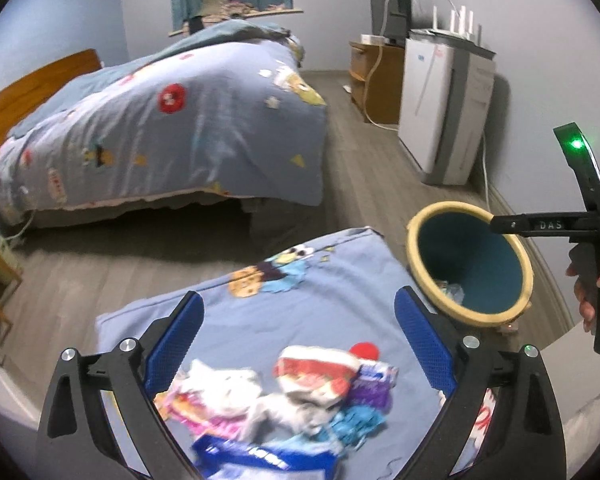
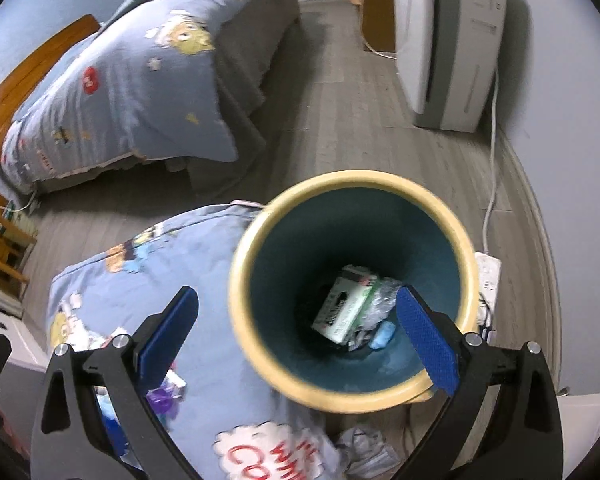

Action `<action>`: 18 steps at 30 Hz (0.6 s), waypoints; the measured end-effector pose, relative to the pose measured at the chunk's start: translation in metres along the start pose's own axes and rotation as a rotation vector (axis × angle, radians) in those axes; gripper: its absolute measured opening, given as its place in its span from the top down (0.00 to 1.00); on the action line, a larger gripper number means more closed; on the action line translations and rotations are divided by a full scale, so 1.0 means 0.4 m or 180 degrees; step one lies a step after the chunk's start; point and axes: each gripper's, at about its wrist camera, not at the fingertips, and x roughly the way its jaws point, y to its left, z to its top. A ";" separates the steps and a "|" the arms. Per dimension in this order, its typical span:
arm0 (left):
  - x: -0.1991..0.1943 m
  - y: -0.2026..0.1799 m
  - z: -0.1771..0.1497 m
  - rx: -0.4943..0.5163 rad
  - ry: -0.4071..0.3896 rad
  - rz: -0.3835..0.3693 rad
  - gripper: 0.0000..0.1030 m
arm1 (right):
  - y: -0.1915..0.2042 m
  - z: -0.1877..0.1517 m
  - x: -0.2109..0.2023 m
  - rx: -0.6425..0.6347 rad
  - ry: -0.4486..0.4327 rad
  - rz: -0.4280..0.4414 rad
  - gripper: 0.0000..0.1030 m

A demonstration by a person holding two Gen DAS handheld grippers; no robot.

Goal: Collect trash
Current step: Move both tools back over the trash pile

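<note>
A pile of trash (image 1: 284, 404), crumpled wrappers and tissue, lies on a blue patterned quilt (image 1: 340, 292) right under my left gripper (image 1: 298, 340), which is open and empty above it. A teal bin with a cream rim (image 2: 352, 288) stands on the floor beside the quilt; it also shows in the left wrist view (image 1: 470, 264). Inside it lie a green-and-white box (image 2: 346, 306) and clear plastic wrap. My right gripper (image 2: 296, 328) is open and empty, hovering over the bin's mouth. Some wrappers (image 2: 164, 392) show on the quilt at lower left.
A bed (image 1: 160, 128) with a blue cartoon duvet stands across the grey wood floor. A white air purifier (image 1: 444, 108) and a wooden cabinet (image 1: 374, 76) line the right wall, with a cable and power strip (image 2: 488, 276) behind the bin. Crumpled paper (image 2: 364, 452) lies by the bin's base.
</note>
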 end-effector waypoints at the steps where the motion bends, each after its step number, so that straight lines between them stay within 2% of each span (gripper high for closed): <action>1: -0.016 0.014 -0.006 -0.0023 -0.0013 0.0026 0.07 | 0.024 -0.008 -0.007 -0.0041 0.0003 0.0083 0.06; 10: -0.142 0.138 -0.106 -0.0292 -0.0078 0.0201 0.07 | 0.212 -0.087 -0.039 -0.0517 0.0051 0.0179 0.06; 14: -0.164 0.202 -0.158 -0.0486 0.0007 0.0323 0.06 | 0.307 -0.131 -0.044 -0.0709 0.0052 0.0245 0.06; 18: -0.184 0.245 -0.191 -0.0599 -0.0054 0.0326 0.06 | 0.407 -0.187 -0.038 -0.1018 0.0102 0.0287 0.06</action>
